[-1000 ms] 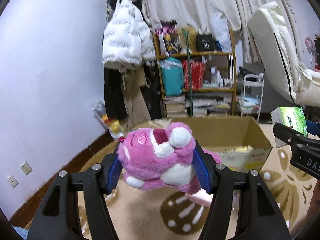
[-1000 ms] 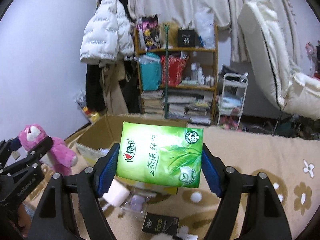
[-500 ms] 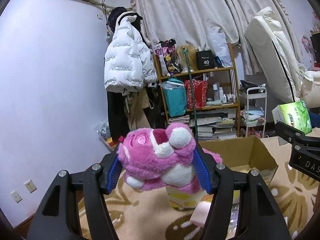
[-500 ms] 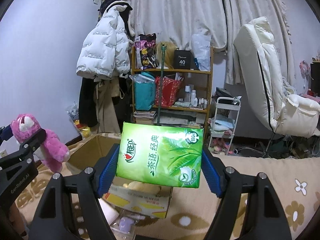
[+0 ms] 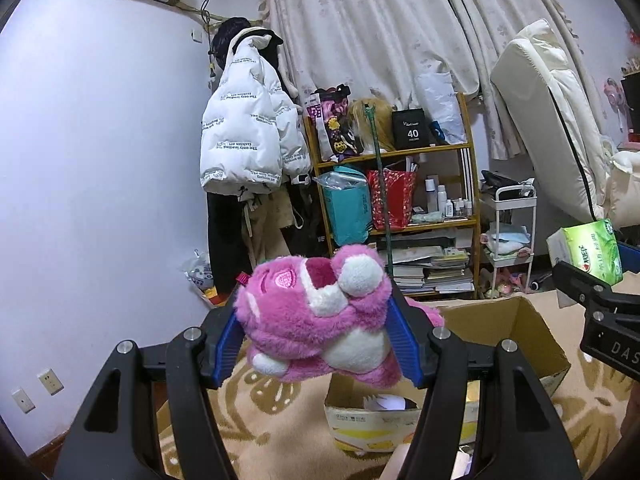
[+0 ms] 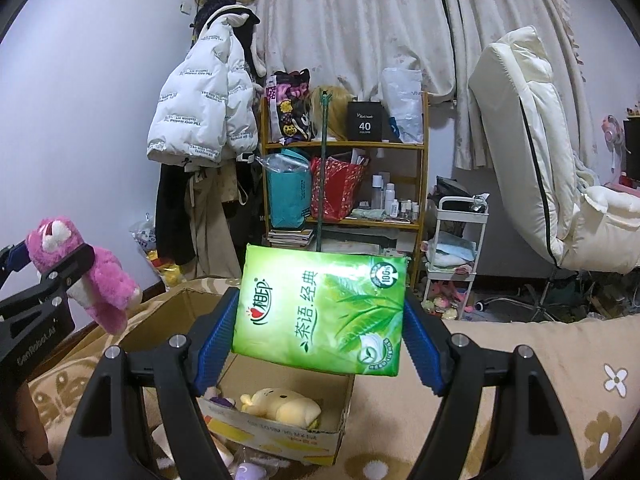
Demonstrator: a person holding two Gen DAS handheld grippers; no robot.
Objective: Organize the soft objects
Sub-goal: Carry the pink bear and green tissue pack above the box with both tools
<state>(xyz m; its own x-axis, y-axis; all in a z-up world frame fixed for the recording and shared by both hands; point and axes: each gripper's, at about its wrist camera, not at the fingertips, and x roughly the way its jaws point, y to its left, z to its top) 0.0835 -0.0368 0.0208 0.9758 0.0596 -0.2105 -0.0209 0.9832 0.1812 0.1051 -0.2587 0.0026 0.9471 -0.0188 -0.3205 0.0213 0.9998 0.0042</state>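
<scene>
Two soft things are up in the air at once, and that is where the risk starts. The left hand-held gripper (image 5: 316, 340) pinches the pink plush bear (image 5: 320, 320) across its body between the blue pads, with the legs hanging free below and the head bulging above. The right hand-held gripper (image 6: 320, 344) clamps the green tissue pack (image 6: 322, 312) by its two short ends, so the pack bridges the jaws and tilts a little. Both loads hang above the open cardboard box (image 6: 280, 436) on the patterned rug (image 6: 520, 400), where a yellow plush toy (image 6: 280, 404) already lies.

The bear is squashy, so the pads likely hold fur and stuffing more than anything firm; a quick swing could let it creep out and drop on the rug short of the box. The tissue pack has slick film and gives when squeezed, so it could buckle or slide out end first. The two grippers are near each other, each showing in the other's view, and a careless crossing over the box could knock one load loose. Small items lie on the rug at the box's near side, and a dropped load could land among them
</scene>
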